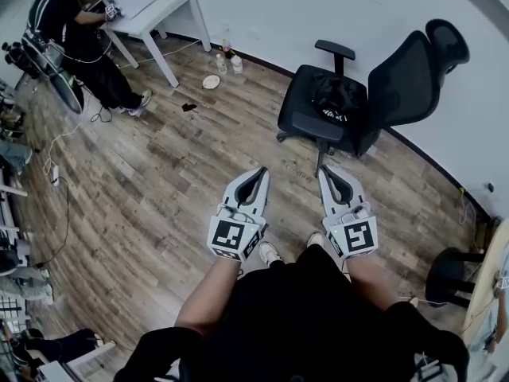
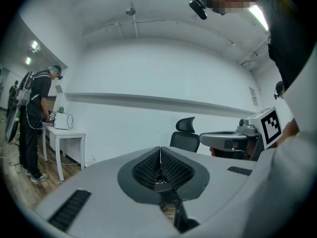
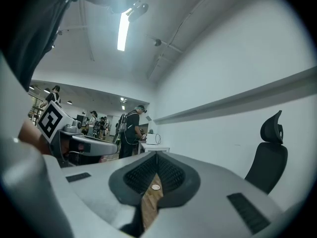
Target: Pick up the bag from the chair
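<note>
A black bag (image 1: 337, 100) lies on the seat of a black office chair (image 1: 314, 110) by the white wall, ahead of me in the head view. My left gripper (image 1: 262, 170) and right gripper (image 1: 324, 169) are held side by side over the wood floor, well short of the chair, both shut with nothing between the jaws. The chair's backrest and headrest show in the left gripper view (image 2: 184, 135) and at the right of the right gripper view (image 3: 269, 155); the bag is hidden in both.
A white table (image 1: 151, 10) stands at the back left with a person (image 1: 83, 42) in black beside it. Bottles and a plate (image 1: 211, 81) sit on the floor by the wall. A black stool (image 1: 451, 273) is at the right.
</note>
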Demonstrator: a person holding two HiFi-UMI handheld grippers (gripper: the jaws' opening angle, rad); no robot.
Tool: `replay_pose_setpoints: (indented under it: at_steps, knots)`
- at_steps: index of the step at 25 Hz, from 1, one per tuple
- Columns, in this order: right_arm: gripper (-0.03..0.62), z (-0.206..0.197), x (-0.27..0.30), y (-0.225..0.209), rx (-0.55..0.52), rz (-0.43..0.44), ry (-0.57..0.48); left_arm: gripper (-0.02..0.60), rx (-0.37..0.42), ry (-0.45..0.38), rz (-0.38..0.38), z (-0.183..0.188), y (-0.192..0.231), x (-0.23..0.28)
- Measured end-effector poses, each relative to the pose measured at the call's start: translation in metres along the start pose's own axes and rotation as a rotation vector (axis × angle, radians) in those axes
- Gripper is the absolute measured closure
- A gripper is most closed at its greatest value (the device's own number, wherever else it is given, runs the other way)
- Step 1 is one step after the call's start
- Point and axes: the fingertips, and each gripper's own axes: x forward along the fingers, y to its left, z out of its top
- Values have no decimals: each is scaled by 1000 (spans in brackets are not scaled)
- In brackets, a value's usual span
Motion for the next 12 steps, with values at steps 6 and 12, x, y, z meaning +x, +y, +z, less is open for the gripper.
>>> replay_pose_setpoints:
  at_steps: [6, 12]
  knots:
    - [573, -6, 0, 10, 11, 1, 12, 560, -2, 8, -13, -5, 3, -5]
    - [574, -9, 16, 3, 35, -1, 14, 560, 0, 16, -19, -3, 10, 4]
